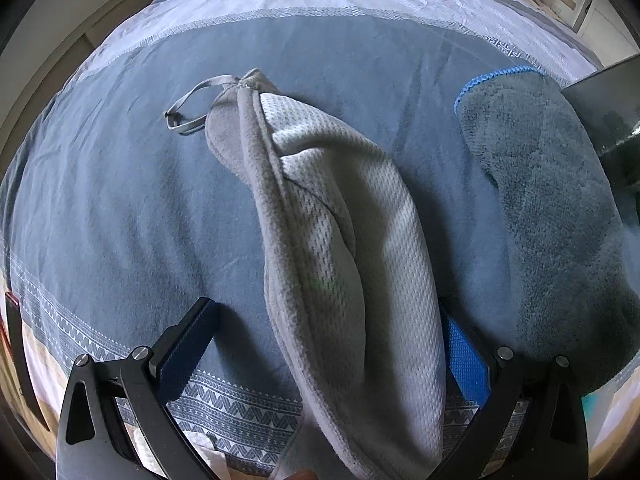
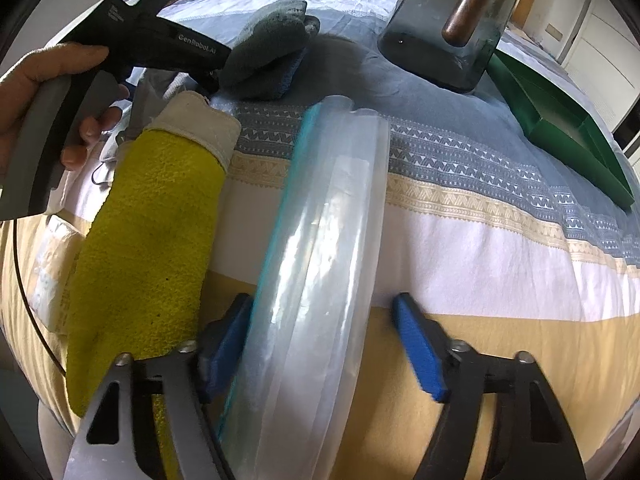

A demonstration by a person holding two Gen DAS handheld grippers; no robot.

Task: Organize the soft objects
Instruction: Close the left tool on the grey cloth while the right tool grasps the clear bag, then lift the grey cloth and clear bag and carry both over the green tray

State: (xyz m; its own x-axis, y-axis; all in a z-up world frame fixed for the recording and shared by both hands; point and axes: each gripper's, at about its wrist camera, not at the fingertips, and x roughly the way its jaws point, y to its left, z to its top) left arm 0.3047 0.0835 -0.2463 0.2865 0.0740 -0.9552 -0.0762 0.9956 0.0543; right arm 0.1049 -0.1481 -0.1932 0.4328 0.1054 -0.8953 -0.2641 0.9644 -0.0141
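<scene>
A light grey towel (image 1: 340, 248) with a hanging loop (image 1: 192, 108) lies bunched on the bed, running between the wide-apart fingers of my open left gripper (image 1: 326, 340). A dark grey plush cloth (image 1: 552, 216) with a blue edge lies to its right. In the right wrist view my right gripper (image 2: 324, 344) is open around a clear plastic zip bag (image 2: 320, 280) with a teal edge; its left pad is against the bag. A yellow cloth (image 2: 148, 248) lies to the left. The left gripper body (image 2: 132, 48) and the dark plush cloth (image 2: 268, 48) show further back.
The bedspread (image 2: 500, 248) is striped blue, white and tan. A dark glass jar (image 2: 448, 24) holding a wooden-handled item stands at the back. A green tray (image 2: 568, 128) lies at the right. A hand (image 2: 40, 80) holds the left gripper.
</scene>
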